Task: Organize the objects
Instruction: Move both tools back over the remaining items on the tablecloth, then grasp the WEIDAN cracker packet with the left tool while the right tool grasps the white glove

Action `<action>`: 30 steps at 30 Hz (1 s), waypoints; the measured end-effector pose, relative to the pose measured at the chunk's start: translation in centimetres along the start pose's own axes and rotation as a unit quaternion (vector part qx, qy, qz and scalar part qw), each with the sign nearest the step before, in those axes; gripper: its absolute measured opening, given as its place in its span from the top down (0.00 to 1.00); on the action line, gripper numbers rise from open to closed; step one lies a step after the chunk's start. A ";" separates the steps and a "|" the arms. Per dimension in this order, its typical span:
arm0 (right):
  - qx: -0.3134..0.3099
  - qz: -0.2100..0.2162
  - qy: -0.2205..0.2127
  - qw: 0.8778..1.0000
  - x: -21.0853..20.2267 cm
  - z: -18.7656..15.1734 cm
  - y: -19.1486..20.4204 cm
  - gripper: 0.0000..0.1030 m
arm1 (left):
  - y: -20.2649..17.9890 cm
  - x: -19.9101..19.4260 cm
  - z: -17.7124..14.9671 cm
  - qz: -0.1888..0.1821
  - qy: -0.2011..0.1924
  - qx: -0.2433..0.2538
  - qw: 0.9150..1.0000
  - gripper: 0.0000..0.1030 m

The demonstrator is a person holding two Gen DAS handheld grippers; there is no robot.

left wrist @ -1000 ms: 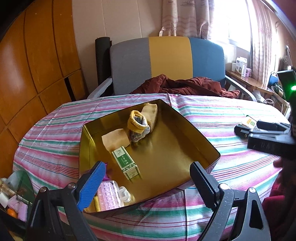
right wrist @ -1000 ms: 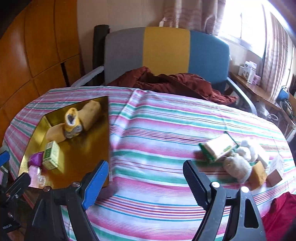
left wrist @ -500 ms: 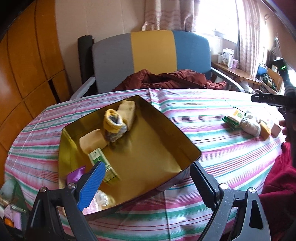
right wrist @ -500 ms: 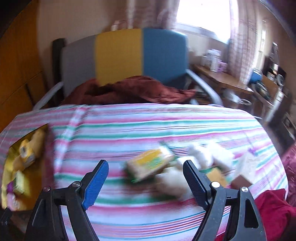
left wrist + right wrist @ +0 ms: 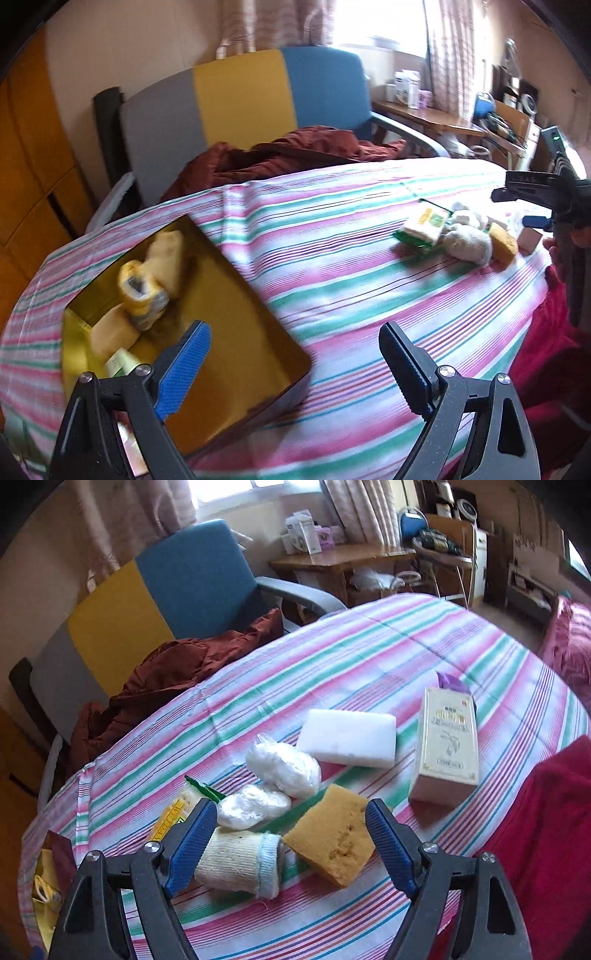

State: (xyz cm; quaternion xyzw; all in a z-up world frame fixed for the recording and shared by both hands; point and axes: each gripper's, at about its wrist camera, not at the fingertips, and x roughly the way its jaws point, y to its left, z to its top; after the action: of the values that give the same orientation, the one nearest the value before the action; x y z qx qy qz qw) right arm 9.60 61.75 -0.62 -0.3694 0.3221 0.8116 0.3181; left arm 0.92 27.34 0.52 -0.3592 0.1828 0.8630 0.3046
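A gold tin box (image 5: 236, 295) lies on the striped tablecloth at the left and holds rolled yellow socks (image 5: 142, 295) and a green packet (image 5: 122, 363). My left gripper (image 5: 295, 365) is open and empty over the box's near right corner. My right gripper (image 5: 291, 843) is open and empty just above a pile: a rolled cream sock (image 5: 240, 862), a yellow sponge (image 5: 332, 840), two clear plastic bundles (image 5: 282, 764), a white foam block (image 5: 347, 742), a cream carton (image 5: 447, 746) and a yellow-green packet (image 5: 173, 812). The right gripper also shows in the left wrist view (image 5: 535, 201).
A grey, yellow and blue chair (image 5: 236, 107) with a dark red cloth (image 5: 288, 155) stands behind the table. A wooden side table (image 5: 343, 557) with boxes stands by the window. Red fabric (image 5: 554, 830) lies at the table's near right edge.
My right gripper has swung right and come down close over the pile. My left gripper has turned right, so the box has slid to the left of its view.
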 end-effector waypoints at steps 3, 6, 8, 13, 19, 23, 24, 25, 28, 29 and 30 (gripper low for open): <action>0.010 0.006 0.017 1.000 0.4 -0.2 -0.4 0.18 | -2.1 1.6 1.5 -0.014 0.004 0.026 1.000 0.10; 0.012 0.012 0.025 1.000 0.7 -0.4 -0.3 0.18 | -3.9 3.1 2.8 -0.026 0.010 0.048 0.998 0.10; 0.008 0.018 0.029 0.999 0.9 -0.4 -0.1 0.18 | -5.1 4.2 3.8 -0.039 0.013 0.062 0.997 0.10; 0.007 0.032 0.033 0.999 0.9 -0.3 0.2 0.18 | -7.9 7.4 6.7 -0.075 0.028 0.085 0.993 0.10; 0.027 0.049 0.037 0.998 0.8 -0.2 -0.6 0.18 | -10.8 11.4 9.6 -0.105 0.040 0.102 0.988 0.10; 0.039 0.058 0.039 0.997 1.0 0.2 -0.9 0.18 | -12.5 14.1 10.4 -0.107 0.051 0.123 0.985 0.10; 0.043 0.060 0.038 0.997 1.0 0.2 -1.1 0.18 | -12.7 14.6 10.5 -0.108 0.052 0.128 0.984 0.10; 0.049 0.062 0.038 0.996 1.0 0.3 -1.3 0.18 | -13.2 15.1 10.6 -0.108 0.053 0.137 0.983 0.10; 0.065 0.067 0.038 0.995 1.2 0.6 -2.0 0.18 | -14.1 16.2 10.9 -0.106 0.051 0.152 0.981 0.10; 0.067 0.066 0.038 0.995 1.2 0.6 -2.1 0.18 | -14.3 16.5 11.0 -0.110 0.053 0.151 0.981 0.10; 0.069 0.066 0.040 0.995 1.3 0.6 -2.3 0.18 | -14.5 17.1 11.2 -0.115 0.058 0.148 0.981 0.10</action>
State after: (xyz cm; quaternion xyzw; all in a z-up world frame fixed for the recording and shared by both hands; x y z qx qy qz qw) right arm 10.36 63.91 -2.02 -0.3565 0.4135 0.7911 0.2760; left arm -4.74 50.89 -5.86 -0.3779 0.2837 0.7634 0.4403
